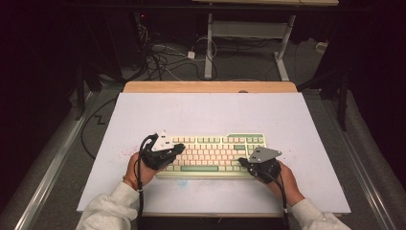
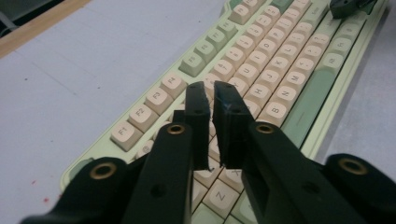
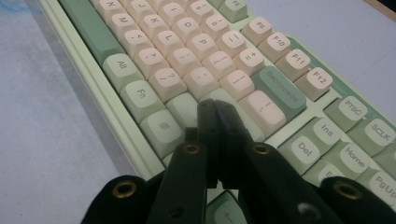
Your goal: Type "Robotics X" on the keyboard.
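A broad, flat counter [image 1: 201, 112] with a matte pale-lavender top and a bare wooden strip along its far edge carries everything here, its surface faintly speckled with red near the front left. On its near half, centred, lies the keyboard [image 1: 213, 154]: a long rectangular slab with a smooth pale-green case, rounded cream keycaps and sage-green modifier keys, legends crisp up close but unreadable from the high view. Over its left end hovers the left gripper [image 1: 178, 149], black and angular under a grey three-cornered plate, its fingers [image 2: 197, 122] nearly together with just a thin slit between them, gripping nothing, above the upper-left letter rows. At the right end sits the right gripper [image 1: 242, 163], fingers [image 3: 207, 135] pressed together and empty, above the green keys at the bottom right of the main block; whether the tips touch a key is hidden by the fingers themselves. Both hands and pale fleecy sleeves are cut off at the bottom edge.
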`<state>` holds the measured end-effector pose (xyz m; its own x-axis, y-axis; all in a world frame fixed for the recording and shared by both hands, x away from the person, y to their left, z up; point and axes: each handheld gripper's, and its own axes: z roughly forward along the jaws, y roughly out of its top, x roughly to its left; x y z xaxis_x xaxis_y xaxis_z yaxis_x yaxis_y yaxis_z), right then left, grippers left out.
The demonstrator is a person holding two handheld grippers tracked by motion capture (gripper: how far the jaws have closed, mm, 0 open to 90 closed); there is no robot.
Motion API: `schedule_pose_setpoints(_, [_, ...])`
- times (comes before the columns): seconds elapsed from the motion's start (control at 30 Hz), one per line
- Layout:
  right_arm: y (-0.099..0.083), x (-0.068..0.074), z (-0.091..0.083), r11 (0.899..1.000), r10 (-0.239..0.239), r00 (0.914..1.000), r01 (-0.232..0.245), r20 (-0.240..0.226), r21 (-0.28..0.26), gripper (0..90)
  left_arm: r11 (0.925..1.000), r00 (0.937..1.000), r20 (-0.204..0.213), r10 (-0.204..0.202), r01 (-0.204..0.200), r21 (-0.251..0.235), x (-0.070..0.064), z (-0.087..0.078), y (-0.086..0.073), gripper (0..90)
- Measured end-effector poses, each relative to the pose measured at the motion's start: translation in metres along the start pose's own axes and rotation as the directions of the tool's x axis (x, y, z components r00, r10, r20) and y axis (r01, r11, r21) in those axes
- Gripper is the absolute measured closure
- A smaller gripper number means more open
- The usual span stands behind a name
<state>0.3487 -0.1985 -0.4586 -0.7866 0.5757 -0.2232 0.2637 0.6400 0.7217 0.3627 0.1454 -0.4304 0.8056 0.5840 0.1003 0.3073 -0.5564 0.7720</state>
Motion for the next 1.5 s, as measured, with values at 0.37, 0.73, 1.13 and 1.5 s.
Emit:
schedule_pose_setpoints(0.37, [0.000,0.000,0.000,1.000,-0.003,1.0000,0.003,0.000,-0.002,90.0,0.9970,0.9994,0.030,0.020,-0.022,0.075,0.000,0.026,0.007,87.9])
schedule_pose_setpoints(0.73, [0.000,0.000,0.000,1.000,-0.004,1.0000,0.004,0.001,-0.002,90.0,0.9926,0.9991,0.028,0.032,-0.035,0.117,0.001,0.039,0.008,87.8])
schedule_pose_setpoints(1.13, [0.000,0.000,0.000,1.000,-0.004,1.0000,0.004,0.002,-0.001,90.0,0.9877,0.9992,0.017,0.037,-0.039,0.152,0.000,0.045,0.006,87.9])
schedule_pose_setpoints(1.5, [0.003,-0.004,-0.012,0.999,0.019,0.9998,-0.019,0.009,-0.046,90.0,0.9970,0.9975,-0.039,0.059,-0.057,0.053,-0.003,0.026,0.013,87.7])
